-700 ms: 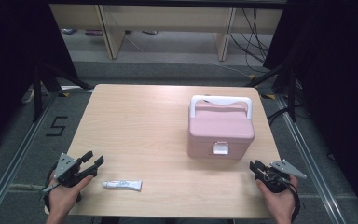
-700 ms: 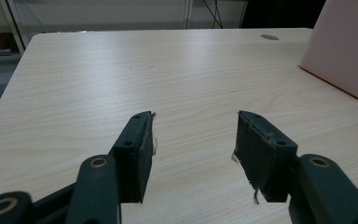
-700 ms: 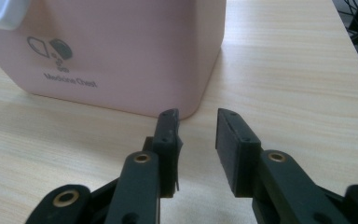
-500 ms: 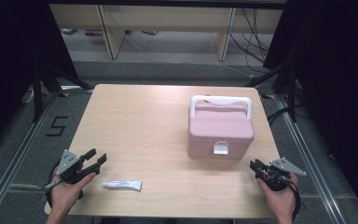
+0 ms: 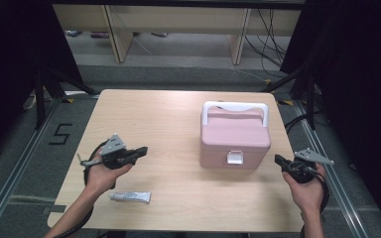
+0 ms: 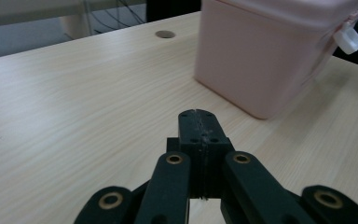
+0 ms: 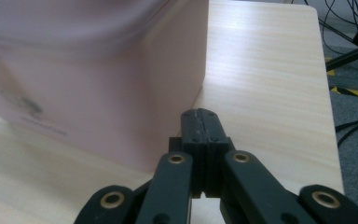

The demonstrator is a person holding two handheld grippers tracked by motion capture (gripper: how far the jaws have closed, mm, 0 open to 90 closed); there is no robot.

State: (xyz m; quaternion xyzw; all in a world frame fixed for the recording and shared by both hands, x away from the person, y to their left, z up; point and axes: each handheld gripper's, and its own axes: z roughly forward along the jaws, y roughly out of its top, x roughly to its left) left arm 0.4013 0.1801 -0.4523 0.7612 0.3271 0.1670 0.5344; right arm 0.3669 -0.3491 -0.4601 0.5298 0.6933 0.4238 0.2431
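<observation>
From above, your left gripper hangs over the table near its left edge, jaws pressed flat together with nothing between them, nose aimed across at the pink box. Your right gripper sits at the right edge, just beside the box's front right corner, its jaws likewise closed tight on nothing.

Now the left gripper view: the closed tips point at the box's side wall, well apart from it, bare wood in between. It catches the white latch sticking out from the box's far corner, and a small round grommet set in the tabletop, which the high view does not make out.

The right gripper view puts you much closer: the box wall looms blurred just ahead of the shut tips, with the table's right edge and the grey floor beyond.

Only from above do you get the white handle standing upright over the lid, and the lid is down, so what the box holds cannot be told. A small white tube lies flat near the front edge, just beside your left forearm. Nothing stands between either gripper and the box.
</observation>
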